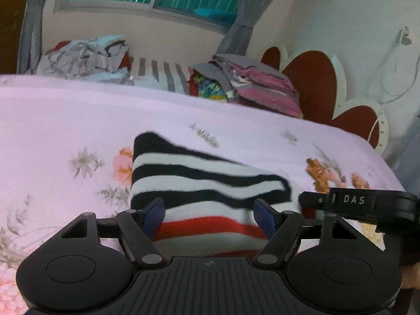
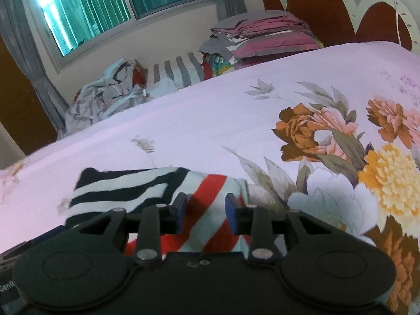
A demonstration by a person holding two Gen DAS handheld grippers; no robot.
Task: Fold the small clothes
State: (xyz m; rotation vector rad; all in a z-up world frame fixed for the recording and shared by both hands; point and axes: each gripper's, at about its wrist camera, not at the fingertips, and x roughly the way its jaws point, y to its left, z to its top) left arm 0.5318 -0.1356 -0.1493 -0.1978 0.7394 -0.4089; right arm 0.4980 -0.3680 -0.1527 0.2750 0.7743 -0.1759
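Note:
A small striped garment (image 1: pixel 204 181), black and white with red stripes at its near end, lies folded on the floral bedsheet (image 1: pixel 65 120). My left gripper (image 1: pixel 210 214) is open, its blue pads either side of the garment's red-striped near edge, just above it. The right gripper's black body (image 1: pixel 362 204) shows at the right of the left wrist view. In the right wrist view the garment (image 2: pixel 147 191) lies just ahead. My right gripper (image 2: pixel 205 210) is open over its red-striped part, holding nothing.
A stack of folded pink and grey linens (image 1: pixel 249 81) sits at the far side of the bed by the red headboard (image 1: pixel 312 78). A crumpled grey cloth heap (image 1: pixel 86 57) lies far left under the window. The sheet (image 2: pixel 288 92) spreads right.

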